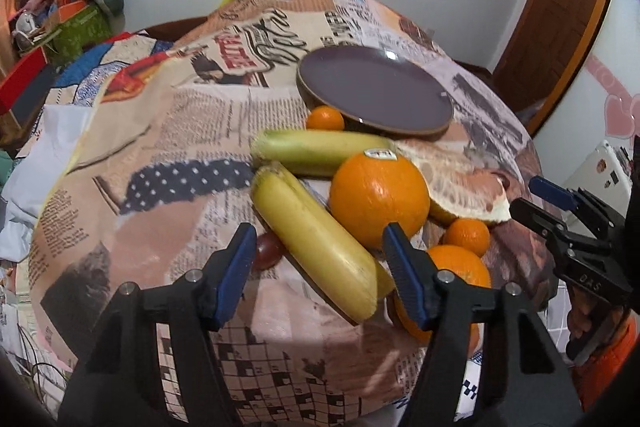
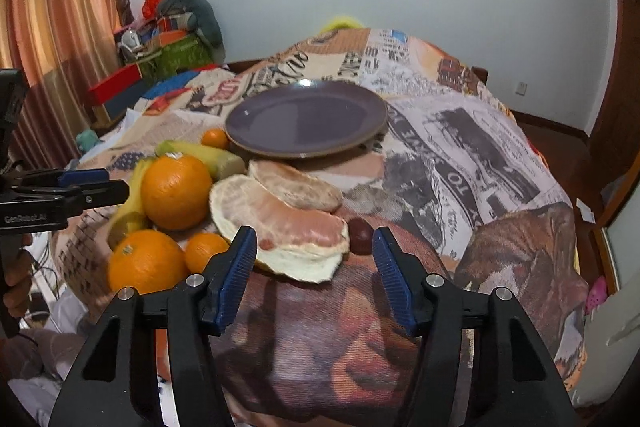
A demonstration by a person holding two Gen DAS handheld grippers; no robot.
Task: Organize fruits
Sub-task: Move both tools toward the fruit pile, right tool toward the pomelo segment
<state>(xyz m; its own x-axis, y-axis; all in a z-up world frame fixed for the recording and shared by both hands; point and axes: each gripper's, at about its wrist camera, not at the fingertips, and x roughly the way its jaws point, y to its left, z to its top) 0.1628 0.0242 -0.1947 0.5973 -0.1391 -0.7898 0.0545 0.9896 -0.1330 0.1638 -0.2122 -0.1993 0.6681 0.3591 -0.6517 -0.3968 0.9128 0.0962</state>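
Note:
An empty purple plate (image 1: pixel 376 93) (image 2: pixel 306 121) lies on the table. In front of it lie two bananas (image 1: pixel 316 239) (image 1: pixel 320 151), a big orange (image 1: pixel 378 193) (image 2: pixel 176 191), a second orange (image 1: pixel 460 267) (image 2: pixel 146 261), two small mandarins (image 1: pixel 325 118) (image 1: pixel 467 235), pomelo pieces (image 1: pixel 460 183) (image 2: pixel 288 223) and a dark red fruit (image 1: pixel 266 249) (image 2: pixel 360 235). My left gripper (image 1: pixel 320 267) is open, its jaws on either side of the near banana's end. My right gripper (image 2: pixel 314 267) is open just in front of the pomelo and the dark fruit.
The table (image 2: pixel 460 167) has a newspaper-print cloth. Boxes and clutter (image 2: pixel 168 39) stand at the far left by a curtain (image 2: pixel 60 27). A wooden door (image 1: pixel 556 27) is at the right. Each gripper shows in the other's view, the right one (image 1: pixel 536 203) and the left one (image 2: pixel 112 187).

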